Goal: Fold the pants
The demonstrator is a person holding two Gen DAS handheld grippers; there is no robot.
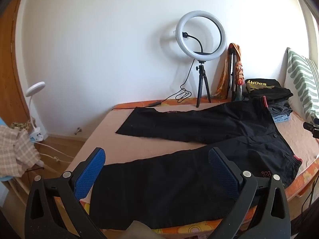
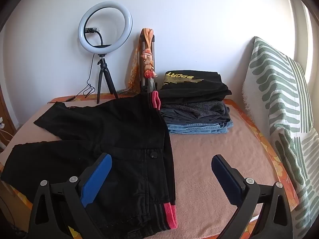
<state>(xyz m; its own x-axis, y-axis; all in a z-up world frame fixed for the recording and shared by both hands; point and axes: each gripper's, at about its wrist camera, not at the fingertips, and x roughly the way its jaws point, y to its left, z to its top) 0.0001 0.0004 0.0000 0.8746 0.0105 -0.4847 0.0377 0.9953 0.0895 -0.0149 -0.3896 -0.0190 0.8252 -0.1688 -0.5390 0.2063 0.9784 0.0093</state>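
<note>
Black pants (image 1: pixel 199 127) lie spread flat on the bed, legs apart and pointing left, waistband with red tabs at the right. My left gripper (image 1: pixel 157 159) is open and empty, hovering above the near leg. In the right wrist view the pants (image 2: pixel 111 131) fill the left half, with the waistband (image 2: pixel 169 159) and a black button (image 2: pixel 154 155) near the middle. My right gripper (image 2: pixel 161 165) is open and empty, above the waistband at the near edge of the bed.
A stack of folded clothes (image 2: pixel 195 103) sits at the back right of the bed (image 2: pixel 219 159). A ring light on a tripod (image 2: pixel 104 39) and a second tripod with an orange scarf (image 2: pixel 147 59) stand by the wall. A striped pillow (image 2: pixel 283 109) leans at right.
</note>
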